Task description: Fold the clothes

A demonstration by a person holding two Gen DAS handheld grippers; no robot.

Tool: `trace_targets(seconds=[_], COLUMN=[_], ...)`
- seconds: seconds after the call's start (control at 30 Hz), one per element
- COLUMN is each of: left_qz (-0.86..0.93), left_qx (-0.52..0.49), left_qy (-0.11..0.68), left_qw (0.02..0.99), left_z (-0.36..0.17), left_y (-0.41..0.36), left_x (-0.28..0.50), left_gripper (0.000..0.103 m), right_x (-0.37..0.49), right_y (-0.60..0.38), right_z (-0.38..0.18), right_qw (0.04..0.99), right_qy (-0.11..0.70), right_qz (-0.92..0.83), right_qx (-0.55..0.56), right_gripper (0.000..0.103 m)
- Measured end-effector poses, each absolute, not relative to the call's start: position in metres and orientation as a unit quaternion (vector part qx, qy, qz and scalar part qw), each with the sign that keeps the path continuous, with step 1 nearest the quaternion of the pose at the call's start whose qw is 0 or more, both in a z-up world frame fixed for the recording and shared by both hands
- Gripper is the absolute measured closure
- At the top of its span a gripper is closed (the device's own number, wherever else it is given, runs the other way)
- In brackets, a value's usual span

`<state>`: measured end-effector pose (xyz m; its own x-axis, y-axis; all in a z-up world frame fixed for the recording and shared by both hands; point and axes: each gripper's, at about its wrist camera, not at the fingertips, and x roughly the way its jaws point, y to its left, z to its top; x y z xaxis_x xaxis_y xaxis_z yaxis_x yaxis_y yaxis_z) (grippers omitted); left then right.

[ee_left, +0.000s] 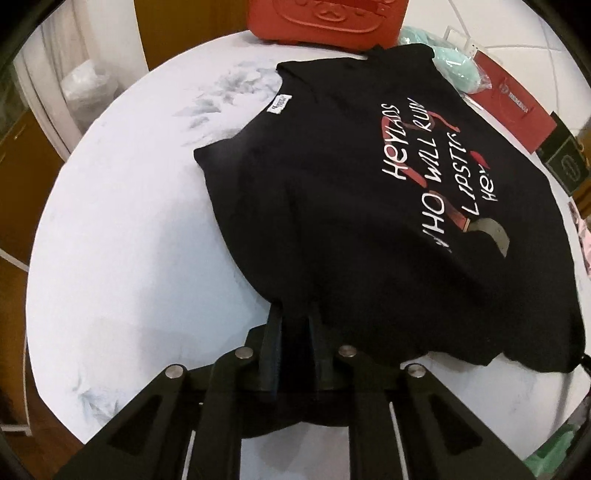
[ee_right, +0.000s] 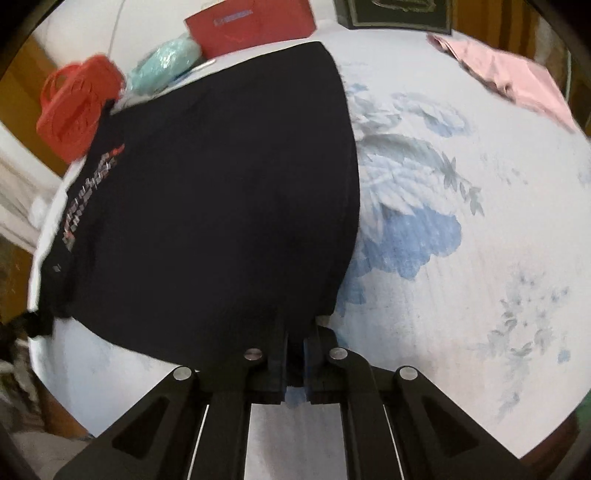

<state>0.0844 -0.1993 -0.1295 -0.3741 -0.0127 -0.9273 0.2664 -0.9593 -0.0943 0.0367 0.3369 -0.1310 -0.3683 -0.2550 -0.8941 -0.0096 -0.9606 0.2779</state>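
Note:
A black T-shirt (ee_left: 351,206) with white and red lettering lies on a white bed sheet with blue flowers (ee_left: 122,229). A white neck label shows at its far left edge. My left gripper (ee_left: 295,314) is shut on the shirt's near edge, with cloth draped over the fingertips. In the right wrist view the same shirt (ee_right: 221,206) fills the left half. My right gripper (ee_right: 295,328) is shut on its near edge, close to the shirt's right side.
A red plastic basket (ee_left: 325,18) stands at the far edge, with a teal bundle in plastic (ee_left: 454,62) and a red paper bag (ee_left: 517,107) beside it. A pink garment (ee_right: 506,74) lies at the far right of the sheet (ee_right: 461,221).

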Motion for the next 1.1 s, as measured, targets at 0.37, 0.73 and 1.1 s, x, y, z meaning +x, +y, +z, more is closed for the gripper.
trace_targets(seconds=[0.37, 0.73, 1.1], left_qz=[-0.814, -0.815, -0.863], left_qx=[0.568, 0.561, 0.470], left_qy=[0.098, 0.114, 0.152], left_qw=[0.076, 0.093, 0.110], left_z=[-0.115, -0.146, -0.087], left_y=[-0.192, -0.187, -0.209], left_x=[0.100, 0.083, 0.098], left_gripper=[0.031, 0.093, 0.097], right_x=[0.036, 0.027, 0.037], right_y=[0.318, 0.315, 0.344], right_z=[-0.132, -0.129, -0.110], right_qw=[0.132, 0.081, 0.129], right_qy=[-0.138, -0.079, -0.276], right_qz=[-0.814, -0.809, -0.821], right_qx=[0.548, 0.577, 0.482], right_gripper=[0.036, 0.099, 0.100])
